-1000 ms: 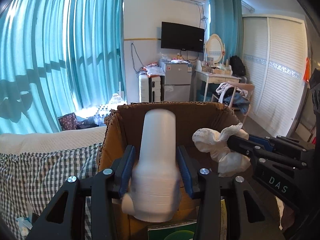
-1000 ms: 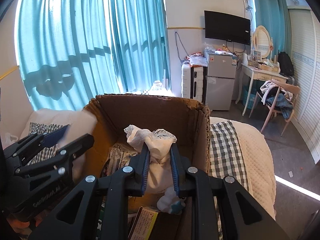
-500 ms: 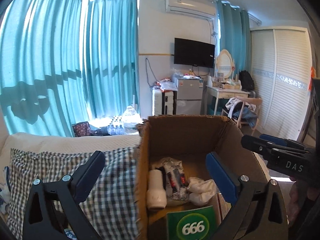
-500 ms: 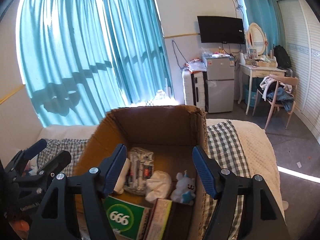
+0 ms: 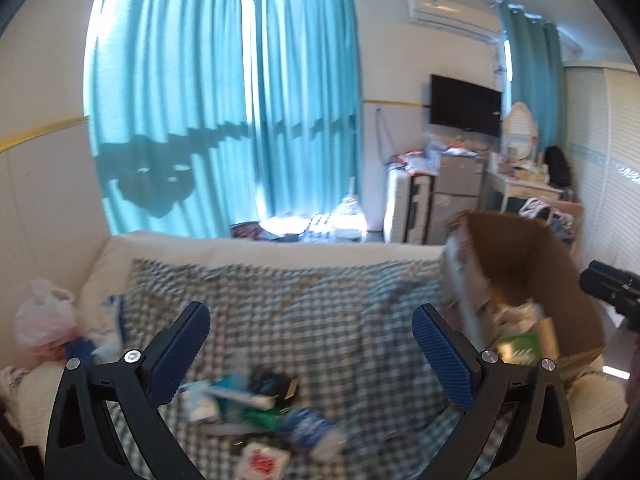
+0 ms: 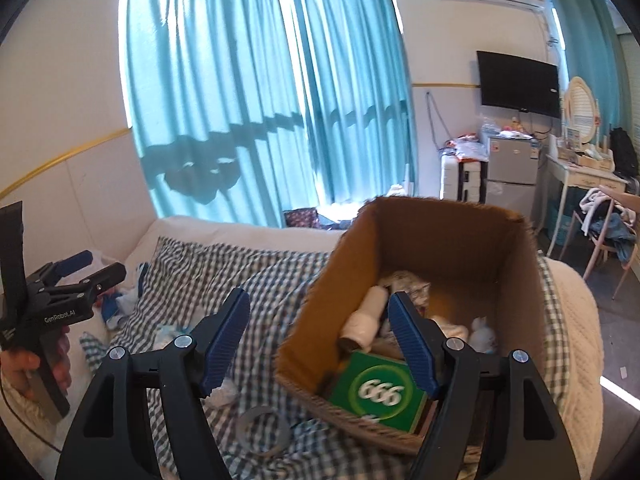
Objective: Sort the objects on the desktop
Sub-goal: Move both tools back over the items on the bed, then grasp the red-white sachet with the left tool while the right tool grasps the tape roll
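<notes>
My left gripper stands wide open and empty above the checked cloth. Below it lies a blurred heap of small packets and boxes. My right gripper is open too, with nothing between its fingers, at the near left corner of the cardboard box. Inside the box lie a white bottle, a green "666" box, crumpled white cloth and a small plush toy. The box is at the right edge of the left wrist view. The left gripper shows at far left, held by a hand.
A tape ring lies on the checked cloth near the box. A pink plastic bag sits at the bed's left end. Teal curtains, a small fridge, a dressing table and a chair stand beyond the bed.
Both grippers opened and dropped the white bottle and the white cloth into the box. Both then drew back, and the left one swung left over the checked cloth.
</notes>
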The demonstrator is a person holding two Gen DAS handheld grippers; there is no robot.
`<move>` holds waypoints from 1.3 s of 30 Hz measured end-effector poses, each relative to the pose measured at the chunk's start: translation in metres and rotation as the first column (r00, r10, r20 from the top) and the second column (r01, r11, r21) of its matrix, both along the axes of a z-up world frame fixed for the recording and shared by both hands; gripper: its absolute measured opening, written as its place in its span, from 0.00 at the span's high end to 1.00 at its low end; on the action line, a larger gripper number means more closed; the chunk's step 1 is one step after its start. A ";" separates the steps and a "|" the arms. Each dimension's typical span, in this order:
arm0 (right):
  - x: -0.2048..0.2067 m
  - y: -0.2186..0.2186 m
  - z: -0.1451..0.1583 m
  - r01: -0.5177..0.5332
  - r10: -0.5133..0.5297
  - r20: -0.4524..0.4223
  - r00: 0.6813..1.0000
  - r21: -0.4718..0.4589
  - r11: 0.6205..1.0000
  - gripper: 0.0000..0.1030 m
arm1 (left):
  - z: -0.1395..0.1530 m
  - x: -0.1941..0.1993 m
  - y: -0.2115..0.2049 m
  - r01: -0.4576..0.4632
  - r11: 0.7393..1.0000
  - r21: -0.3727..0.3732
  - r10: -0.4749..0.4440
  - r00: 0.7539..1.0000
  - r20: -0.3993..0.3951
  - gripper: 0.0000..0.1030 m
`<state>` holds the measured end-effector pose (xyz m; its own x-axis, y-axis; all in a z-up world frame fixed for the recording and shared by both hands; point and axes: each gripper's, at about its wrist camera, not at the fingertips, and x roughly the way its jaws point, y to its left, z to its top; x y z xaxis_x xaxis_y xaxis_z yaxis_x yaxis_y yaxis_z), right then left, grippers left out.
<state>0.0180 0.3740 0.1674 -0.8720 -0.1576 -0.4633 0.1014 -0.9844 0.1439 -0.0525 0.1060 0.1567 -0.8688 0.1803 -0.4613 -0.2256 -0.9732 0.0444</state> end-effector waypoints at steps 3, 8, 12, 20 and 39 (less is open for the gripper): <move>-0.007 -0.025 -0.020 -0.049 0.050 0.042 0.998 -0.023 0.999 0.31 | -0.032 0.007 -0.038 -0.066 0.998 -0.021 0.067 0.997 0.026 0.00; -0.020 -0.063 -0.052 -0.105 0.101 0.100 0.990 0.031 0.994 0.31 | -0.101 0.019 -0.070 -0.096 0.994 -0.043 0.099 0.992 0.076 0.00; -0.024 -0.081 -0.071 -0.141 0.132 0.112 0.985 0.071 0.988 0.31 | -0.166 0.015 -0.083 -0.092 0.995 -0.029 0.096 0.983 0.160 0.00; -0.037 -0.123 -0.115 -0.228 0.193 0.219 0.956 0.146 0.963 0.31 | -0.241 -0.007 -0.089 -0.085 0.996 0.021 0.075 0.954 0.289 0.00; -0.064 -0.140 -0.232 -0.265 0.107 0.534 0.839 0.228 0.937 0.31 | -0.281 -0.030 -0.067 0.024 0.999 0.021 -0.031 0.913 0.406 0.13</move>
<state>-0.0461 0.2338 -0.0649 -0.4688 -0.0867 -0.8790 0.2769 -0.9594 -0.0530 -0.0827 0.0392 -0.1244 -0.6012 0.2116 -0.7706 -0.2478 -0.9661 -0.0719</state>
